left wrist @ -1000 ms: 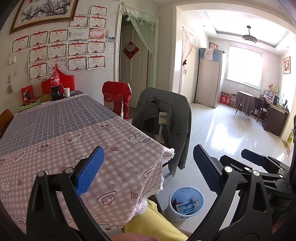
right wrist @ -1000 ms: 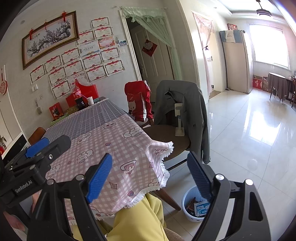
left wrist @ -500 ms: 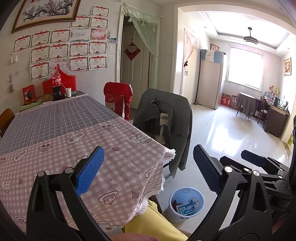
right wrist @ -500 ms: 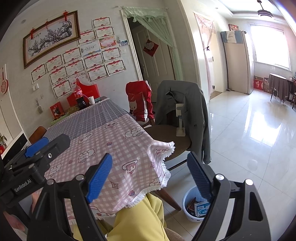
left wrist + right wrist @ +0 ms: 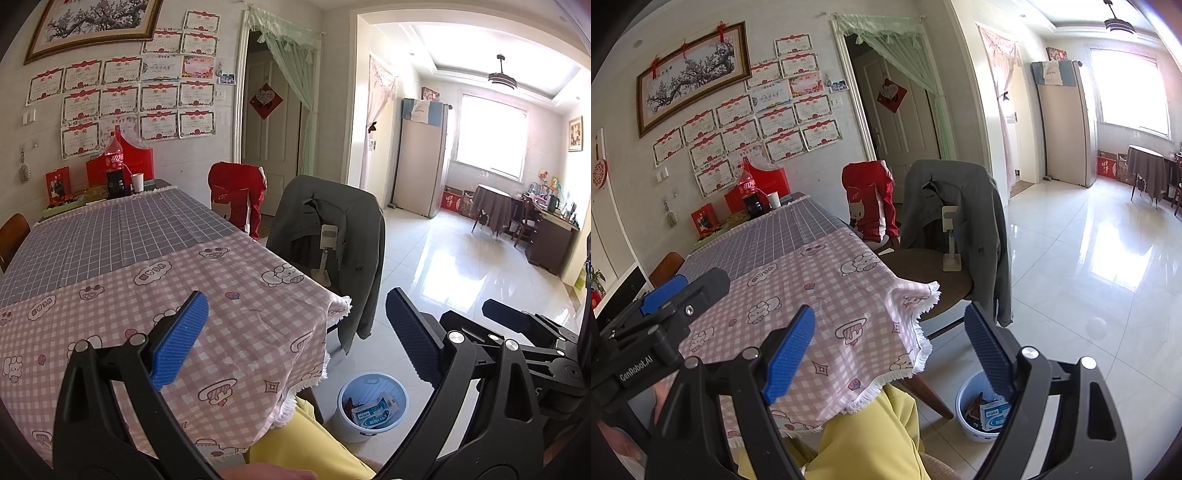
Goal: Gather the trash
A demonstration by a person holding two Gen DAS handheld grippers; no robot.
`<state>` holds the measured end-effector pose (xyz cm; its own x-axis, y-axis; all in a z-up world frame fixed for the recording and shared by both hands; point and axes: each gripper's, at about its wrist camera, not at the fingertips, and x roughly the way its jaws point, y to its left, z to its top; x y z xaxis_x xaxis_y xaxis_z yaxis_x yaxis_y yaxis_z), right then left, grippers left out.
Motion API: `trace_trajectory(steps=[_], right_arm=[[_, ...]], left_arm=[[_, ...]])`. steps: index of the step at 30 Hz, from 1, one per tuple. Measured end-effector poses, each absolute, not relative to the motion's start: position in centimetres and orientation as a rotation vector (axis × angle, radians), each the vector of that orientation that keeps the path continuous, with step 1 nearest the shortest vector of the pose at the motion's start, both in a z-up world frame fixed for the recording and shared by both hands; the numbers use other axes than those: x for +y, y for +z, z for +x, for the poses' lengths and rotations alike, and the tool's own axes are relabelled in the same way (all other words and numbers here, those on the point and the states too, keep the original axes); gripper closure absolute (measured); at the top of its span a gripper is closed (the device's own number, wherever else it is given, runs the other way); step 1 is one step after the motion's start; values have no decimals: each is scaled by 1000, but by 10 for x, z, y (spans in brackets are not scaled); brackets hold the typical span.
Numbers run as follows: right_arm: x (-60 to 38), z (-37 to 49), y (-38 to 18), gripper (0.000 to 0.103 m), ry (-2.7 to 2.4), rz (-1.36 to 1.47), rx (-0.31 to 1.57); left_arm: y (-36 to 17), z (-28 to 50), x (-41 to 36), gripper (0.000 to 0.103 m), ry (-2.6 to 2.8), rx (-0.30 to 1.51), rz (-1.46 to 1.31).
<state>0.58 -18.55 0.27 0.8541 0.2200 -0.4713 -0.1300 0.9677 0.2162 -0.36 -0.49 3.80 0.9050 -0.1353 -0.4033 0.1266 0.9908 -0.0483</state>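
I hold my left hand-held gripper (image 5: 295,332) and my right hand-held gripper (image 5: 890,350) with fingers spread apart, gripping nothing, over the pink checked bench (image 5: 110,295) corner. The small white plastic bin (image 5: 371,406), wrappers inside, stands on the tiled floor beside my yellow-trousered knee (image 5: 871,435).

From my remote seat I saw a cloth-covered table (image 5: 110,258); certificates (image 5: 122,103) papered the pale wall; a grey jacket (image 5: 332,236) hung on a chair; a bright window (image 5: 491,136) lit the glossy tiled floor (image 5: 443,266)
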Motion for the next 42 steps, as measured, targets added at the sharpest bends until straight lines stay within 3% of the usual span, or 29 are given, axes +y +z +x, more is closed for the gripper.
trace_trajectory(steps=[42], right_arm=[[-188,14,-3,21,159,187,541]], left_arm=[[35,2,-7,8,-112,446,-20]])
